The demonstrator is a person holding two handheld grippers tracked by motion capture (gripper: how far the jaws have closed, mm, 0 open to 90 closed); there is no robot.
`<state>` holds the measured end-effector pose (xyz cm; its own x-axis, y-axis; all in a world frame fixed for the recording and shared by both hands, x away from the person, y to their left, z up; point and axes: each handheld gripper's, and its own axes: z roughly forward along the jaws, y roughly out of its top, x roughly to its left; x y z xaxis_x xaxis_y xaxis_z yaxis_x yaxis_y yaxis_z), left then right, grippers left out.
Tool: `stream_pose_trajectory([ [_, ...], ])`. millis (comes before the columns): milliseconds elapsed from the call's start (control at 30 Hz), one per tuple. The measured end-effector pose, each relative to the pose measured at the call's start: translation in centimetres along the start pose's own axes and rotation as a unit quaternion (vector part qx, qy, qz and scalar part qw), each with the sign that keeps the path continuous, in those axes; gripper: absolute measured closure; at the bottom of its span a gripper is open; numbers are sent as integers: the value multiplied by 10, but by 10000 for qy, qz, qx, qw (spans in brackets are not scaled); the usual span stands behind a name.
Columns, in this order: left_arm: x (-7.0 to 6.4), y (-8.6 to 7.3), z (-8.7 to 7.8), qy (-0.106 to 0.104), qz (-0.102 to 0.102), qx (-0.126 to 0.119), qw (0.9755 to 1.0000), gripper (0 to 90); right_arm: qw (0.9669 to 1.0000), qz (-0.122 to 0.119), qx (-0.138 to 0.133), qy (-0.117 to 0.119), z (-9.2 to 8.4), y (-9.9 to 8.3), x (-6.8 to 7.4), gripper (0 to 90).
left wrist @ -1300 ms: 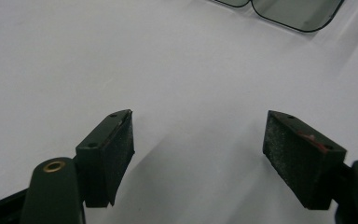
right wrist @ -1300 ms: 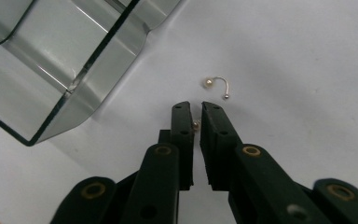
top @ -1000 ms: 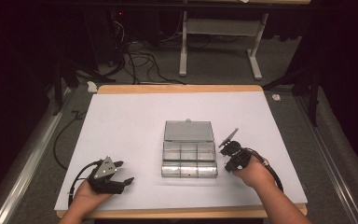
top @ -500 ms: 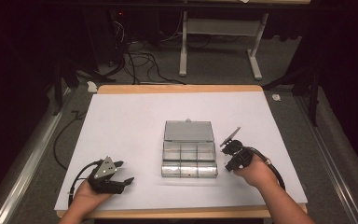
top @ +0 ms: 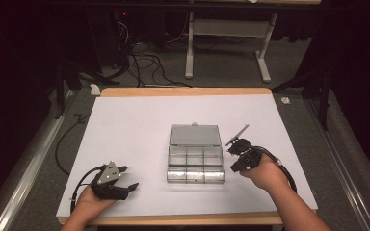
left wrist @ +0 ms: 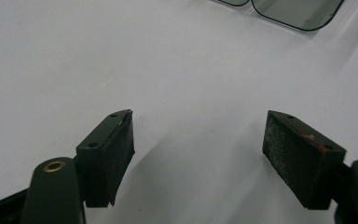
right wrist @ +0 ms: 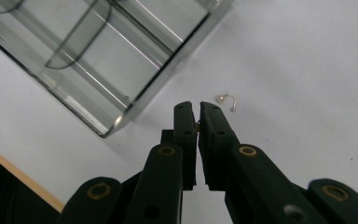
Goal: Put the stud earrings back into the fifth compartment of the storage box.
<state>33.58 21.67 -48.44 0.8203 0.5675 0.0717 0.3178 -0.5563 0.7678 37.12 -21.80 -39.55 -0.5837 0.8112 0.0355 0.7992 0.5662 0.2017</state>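
A clear plastic box (top: 195, 164) with several compartments lies mid-table, its lid (top: 195, 135) folded back. My right gripper (top: 233, 168) hovers just right of the box's front right corner (right wrist: 109, 128). Its jaws (right wrist: 197, 113) are shut, and a tiny metal piece (right wrist: 198, 124), seemingly an earring, glints between the pads. Just beyond the tips a small hooked earring (right wrist: 226, 99) with a pearl-like bead lies on the white sheet. My left gripper (top: 129, 178) rests at the front left. Its jaws (left wrist: 199, 140) stand wide open over bare paper.
A white sheet (top: 135, 125) covers the wooden table, whose front edge (right wrist: 18, 177) runs close behind my right gripper. A rounded corner of the box lid (left wrist: 289, 14) lies far ahead of the left jaws. Beyond the table are cables and a stand's legs (top: 265, 67).
My right gripper has lifted slightly off the sheet beside the box, jaws still shut. The left gripper has stayed put.
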Motion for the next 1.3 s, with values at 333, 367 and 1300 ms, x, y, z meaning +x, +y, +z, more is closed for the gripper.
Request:
stream_pose_trajectory([
  [333,0,0,0,-3,-12,-18,10000,255,9998,-191,-56,24,-11,13,16,869],
  [367,0,0,0,-4,-14,-19,10000,255,9997,-224,-51,32,-11,15,18,869],
  [1300,0,0,0,-11,-26,-38,10000,251,9959,-871,60,242,17,53,59,869],
])
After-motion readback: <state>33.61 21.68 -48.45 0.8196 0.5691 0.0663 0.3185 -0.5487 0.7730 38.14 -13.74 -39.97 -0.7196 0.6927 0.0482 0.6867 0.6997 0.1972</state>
